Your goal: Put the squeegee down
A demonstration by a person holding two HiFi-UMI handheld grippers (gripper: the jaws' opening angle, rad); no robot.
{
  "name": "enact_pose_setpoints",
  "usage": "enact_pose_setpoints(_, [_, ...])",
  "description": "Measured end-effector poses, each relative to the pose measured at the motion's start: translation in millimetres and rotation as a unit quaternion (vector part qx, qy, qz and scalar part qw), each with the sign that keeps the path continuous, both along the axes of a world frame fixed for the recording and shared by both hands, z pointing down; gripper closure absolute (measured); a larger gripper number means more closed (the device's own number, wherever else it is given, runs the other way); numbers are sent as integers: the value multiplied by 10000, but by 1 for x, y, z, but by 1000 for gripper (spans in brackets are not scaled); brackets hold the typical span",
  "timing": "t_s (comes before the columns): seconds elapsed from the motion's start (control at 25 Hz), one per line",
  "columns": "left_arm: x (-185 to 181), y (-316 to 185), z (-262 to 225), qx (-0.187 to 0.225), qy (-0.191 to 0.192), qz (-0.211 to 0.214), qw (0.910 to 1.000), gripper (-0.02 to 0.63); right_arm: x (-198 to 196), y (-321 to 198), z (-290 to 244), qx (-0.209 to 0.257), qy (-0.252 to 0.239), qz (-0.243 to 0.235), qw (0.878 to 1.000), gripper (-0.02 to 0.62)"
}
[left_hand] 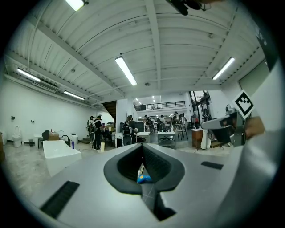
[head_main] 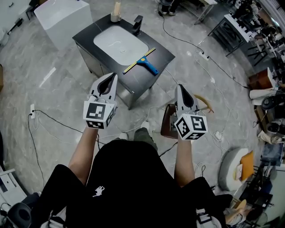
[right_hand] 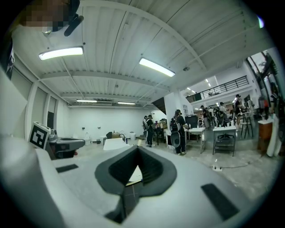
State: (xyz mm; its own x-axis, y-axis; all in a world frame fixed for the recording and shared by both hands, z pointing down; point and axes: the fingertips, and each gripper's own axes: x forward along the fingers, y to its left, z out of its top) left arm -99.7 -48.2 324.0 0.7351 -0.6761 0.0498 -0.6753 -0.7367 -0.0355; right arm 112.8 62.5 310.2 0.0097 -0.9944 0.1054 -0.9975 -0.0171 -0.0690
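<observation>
The squeegee, with a blue handle and a long yellow-edged blade, lies flat on the black counter just right of the white sink basin. Neither gripper touches it. My left gripper hangs in the air in front of the counter's near corner, shut with nothing in it. In the left gripper view, a bit of the squeegee's blue handle shows through the hollow between the left gripper's closed jaws. My right gripper is off to the right, over the floor, also shut and holding nothing.
A black faucet and a pale bottle stand at the back of the counter. A white tub sits on the floor to the left. A wooden stool is below my right gripper. Cables and a power strip lie on the floor.
</observation>
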Motion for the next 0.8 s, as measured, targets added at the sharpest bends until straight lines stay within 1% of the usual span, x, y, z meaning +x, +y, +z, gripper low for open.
enact_pose_setpoints(0.32, [5,6,-3,55,16,118,9999,603,-6,5,1,-11,-10,1,10000,594])
enact_pose_setpoints(0.8, [-4,1,6,-29,-14,78,10000,603,-15,-3,8,-76,65,-80,9999,594])
